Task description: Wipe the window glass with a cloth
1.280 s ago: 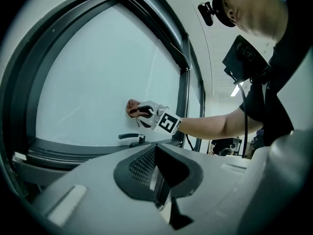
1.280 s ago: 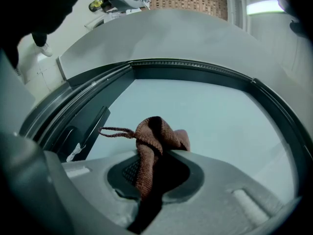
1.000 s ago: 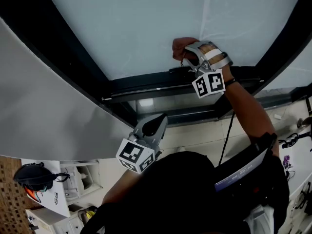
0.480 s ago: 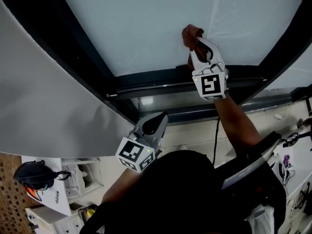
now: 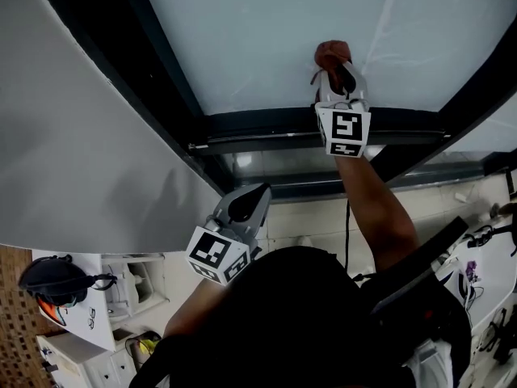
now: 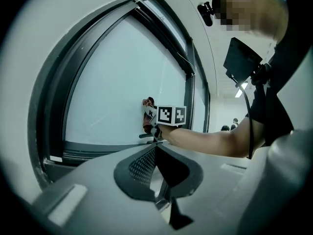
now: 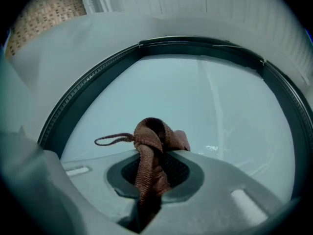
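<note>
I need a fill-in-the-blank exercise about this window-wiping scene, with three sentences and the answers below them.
1. The right gripper is shut on a brown ____.
2. The left gripper, lower down, is shut and holds ____.
3. The right gripper holds its load at the window ____, just above the dark frame.
Missing words: cloth; nothing; glass.

Left claw (image 6: 156,153) closed and empty in foreground, right claw (image 6: 148,115) holding brown cloth (image 6: 145,103) against window glass (image 6: 112,89)
</note>
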A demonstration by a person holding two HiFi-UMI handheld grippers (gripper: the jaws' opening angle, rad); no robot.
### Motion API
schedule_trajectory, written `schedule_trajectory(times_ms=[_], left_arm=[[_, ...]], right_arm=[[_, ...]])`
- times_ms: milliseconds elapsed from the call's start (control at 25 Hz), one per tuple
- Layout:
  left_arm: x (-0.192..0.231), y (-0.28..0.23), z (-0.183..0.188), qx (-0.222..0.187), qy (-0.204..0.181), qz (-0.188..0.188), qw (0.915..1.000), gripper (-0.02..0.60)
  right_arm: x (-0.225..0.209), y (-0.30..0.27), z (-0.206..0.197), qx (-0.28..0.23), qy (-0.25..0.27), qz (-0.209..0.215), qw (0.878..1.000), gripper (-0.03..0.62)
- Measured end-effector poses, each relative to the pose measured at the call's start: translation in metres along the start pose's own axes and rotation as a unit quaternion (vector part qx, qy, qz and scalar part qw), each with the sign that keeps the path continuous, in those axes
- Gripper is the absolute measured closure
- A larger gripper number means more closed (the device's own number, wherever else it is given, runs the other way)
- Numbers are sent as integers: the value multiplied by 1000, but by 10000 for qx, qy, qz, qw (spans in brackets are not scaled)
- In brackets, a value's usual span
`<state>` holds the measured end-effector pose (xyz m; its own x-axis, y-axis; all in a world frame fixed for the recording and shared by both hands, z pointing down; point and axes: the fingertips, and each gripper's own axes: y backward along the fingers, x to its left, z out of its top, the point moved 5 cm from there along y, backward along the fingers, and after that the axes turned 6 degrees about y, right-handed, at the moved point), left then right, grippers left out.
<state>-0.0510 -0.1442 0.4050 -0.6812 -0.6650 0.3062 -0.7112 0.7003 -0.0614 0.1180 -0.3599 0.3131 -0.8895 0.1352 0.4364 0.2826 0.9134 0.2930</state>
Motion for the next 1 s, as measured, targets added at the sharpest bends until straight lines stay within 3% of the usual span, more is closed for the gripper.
schedule_trajectory(times_ms=[240,400,1000], left_arm=[[13,15,2,-35,-7,23,10000,565],[18,22,7,-1,14,42,10000,565],[36,47,6,-41,31,85,10000,565]], right_arm=[[10,-4,3,-18,-671,-339,9972,563],[26,-10,12,-121,-801,-356,9961,563],[102,-32,48,-532,-1020,251,9930,563]])
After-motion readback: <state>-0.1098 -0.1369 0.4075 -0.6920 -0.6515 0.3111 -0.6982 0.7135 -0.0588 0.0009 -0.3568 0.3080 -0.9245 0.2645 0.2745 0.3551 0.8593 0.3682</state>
